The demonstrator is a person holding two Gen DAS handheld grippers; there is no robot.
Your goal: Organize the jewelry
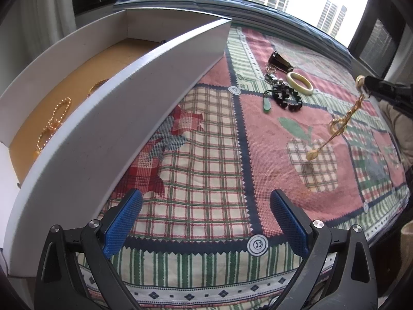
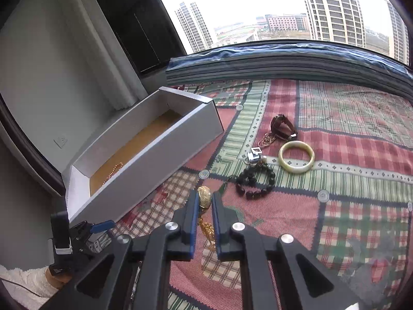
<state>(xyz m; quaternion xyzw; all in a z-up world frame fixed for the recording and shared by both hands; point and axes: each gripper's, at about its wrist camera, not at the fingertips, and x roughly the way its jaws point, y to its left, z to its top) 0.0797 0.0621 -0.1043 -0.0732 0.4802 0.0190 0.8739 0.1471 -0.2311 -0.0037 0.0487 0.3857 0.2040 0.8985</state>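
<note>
Left claw point(image 1: 205, 222): wide apart, empty, low over the near patchwork bedspread point(image 1: 206, 155).
Right claw point(image 2: 205, 202): pinched narrow on the gold necklace point(image 2: 204, 199).
Gold necklace: a textured gold bead in the pads, fine chain dangling clear of the bedspread, right of the box.
Step in hand, likely: carry left to the white box point(image 2: 155, 155); clear its wall so the chain's tail doesn't snag.
Farther: black bead bracelet point(image 2: 255, 183), pale bangle point(image 2: 296, 157).
</note>
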